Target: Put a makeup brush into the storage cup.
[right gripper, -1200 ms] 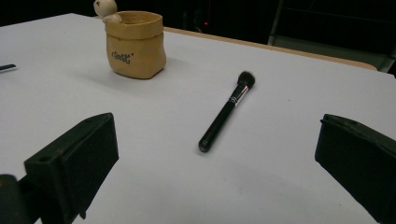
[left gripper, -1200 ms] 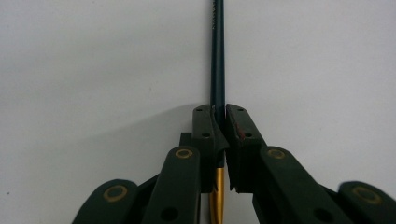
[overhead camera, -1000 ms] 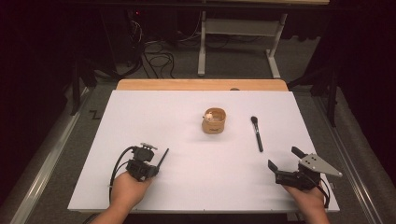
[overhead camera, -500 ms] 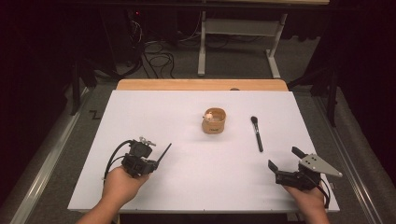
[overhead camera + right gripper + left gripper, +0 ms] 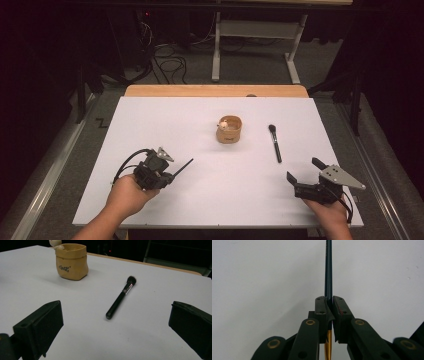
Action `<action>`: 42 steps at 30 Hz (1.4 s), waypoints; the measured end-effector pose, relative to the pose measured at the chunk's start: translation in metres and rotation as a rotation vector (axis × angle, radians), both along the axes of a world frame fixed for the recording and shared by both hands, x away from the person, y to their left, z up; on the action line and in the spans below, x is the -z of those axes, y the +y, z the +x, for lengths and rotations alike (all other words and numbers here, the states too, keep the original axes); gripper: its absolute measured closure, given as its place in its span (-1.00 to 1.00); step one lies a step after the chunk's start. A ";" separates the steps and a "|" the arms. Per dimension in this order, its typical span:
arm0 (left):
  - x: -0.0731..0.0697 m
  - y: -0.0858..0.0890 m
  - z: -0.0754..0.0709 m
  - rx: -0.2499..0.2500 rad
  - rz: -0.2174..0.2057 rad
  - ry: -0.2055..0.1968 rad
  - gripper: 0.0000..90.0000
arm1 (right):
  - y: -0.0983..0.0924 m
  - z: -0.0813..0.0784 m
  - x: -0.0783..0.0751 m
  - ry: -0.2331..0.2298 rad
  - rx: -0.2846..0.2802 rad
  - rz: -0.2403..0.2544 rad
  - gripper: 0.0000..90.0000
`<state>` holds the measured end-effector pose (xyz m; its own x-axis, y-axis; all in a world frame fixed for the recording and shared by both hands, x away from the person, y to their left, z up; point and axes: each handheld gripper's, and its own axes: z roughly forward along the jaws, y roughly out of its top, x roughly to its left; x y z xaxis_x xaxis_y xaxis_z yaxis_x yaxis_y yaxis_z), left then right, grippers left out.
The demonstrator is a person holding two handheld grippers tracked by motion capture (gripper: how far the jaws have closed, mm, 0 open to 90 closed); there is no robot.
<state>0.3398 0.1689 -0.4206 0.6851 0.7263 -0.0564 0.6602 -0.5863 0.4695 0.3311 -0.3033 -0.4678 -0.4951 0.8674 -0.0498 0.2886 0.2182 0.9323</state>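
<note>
A: Left gripper [image 5: 172, 172] first. We saw it clenched on a thin dark stick [image 5: 328, 267], maybe a slim brush or pencil. We couldn't tell which.

B: Agreed. In the left gripper view the pads [image 5: 322, 312] pinched the stick tight, dark shaft running out ahead, a gold section showing below the pads.

A: In the high view the stick poked out up and to the right of the gripper, tilted, over the white table [image 5: 150, 115], near its front left corner.

B: Right gripper [image 5: 306, 172]?

A: Released. We saw its jaws standing wide apart, nothing between them, near the front right edge.

B: Ahead of it we logged a black makeup brush [image 5: 120, 297] lying flat on the table, bristles away from the gripper.

A: And a tan paper-bag-shaped holder [image 5: 71, 261] stood upright beyond it, near the brush, not touching. A small pale figure [image 5: 226, 123] sat at its rim.
</note>
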 end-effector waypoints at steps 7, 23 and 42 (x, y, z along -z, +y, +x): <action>-0.004 -0.005 -0.001 0.099 0.021 -0.031 0.85 | 0.001 0.000 0.000 0.006 -0.013 -0.005 -0.99; -0.020 -0.027 0.001 0.303 0.086 -0.090 0.85 | 0.006 -0.001 0.001 0.007 -0.025 -0.017 -0.99; -0.019 -0.048 0.001 0.469 0.187 -0.127 0.85 | 0.011 -0.002 0.002 0.010 -0.044 -0.032 -1.00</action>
